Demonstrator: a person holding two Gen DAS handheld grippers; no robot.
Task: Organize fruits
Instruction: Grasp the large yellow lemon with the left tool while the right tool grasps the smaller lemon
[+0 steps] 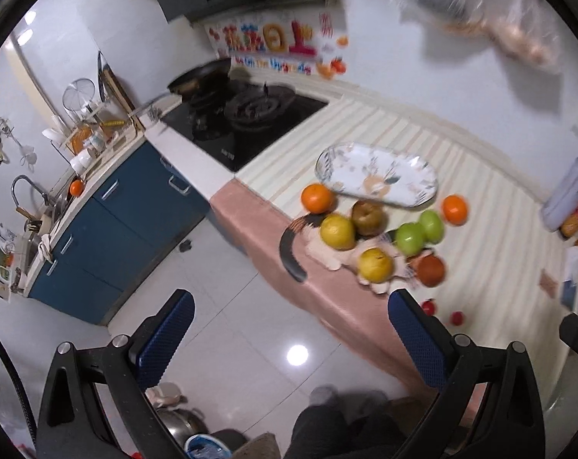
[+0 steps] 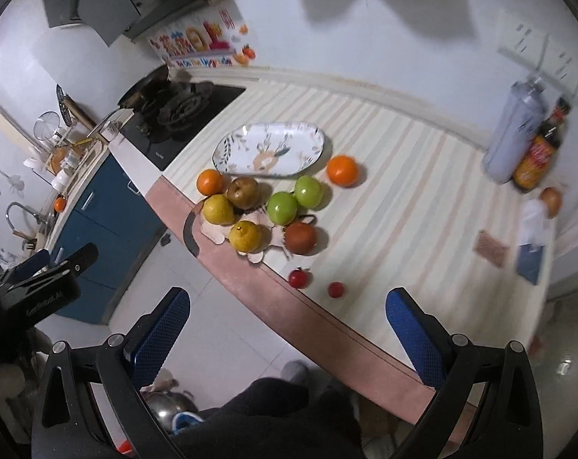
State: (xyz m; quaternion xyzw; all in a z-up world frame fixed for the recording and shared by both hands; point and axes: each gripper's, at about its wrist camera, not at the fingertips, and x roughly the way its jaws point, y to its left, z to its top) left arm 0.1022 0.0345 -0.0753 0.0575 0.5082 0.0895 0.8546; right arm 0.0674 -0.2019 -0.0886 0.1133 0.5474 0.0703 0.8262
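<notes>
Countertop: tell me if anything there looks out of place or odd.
The plate holds nothing, while the fruit sits loose on the striped cloth around it. Two small red fruits lie apart from the pile, close to the counter's front edge. A dark curved object overhangs that edge; I cannot tell what it is.

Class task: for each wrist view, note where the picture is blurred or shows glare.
Left wrist view: hanging bag smeared by blur, fruit soft, lamp glare on floor tile. Right wrist view: bottles at right streaked, plate fairly sharp.
</notes>
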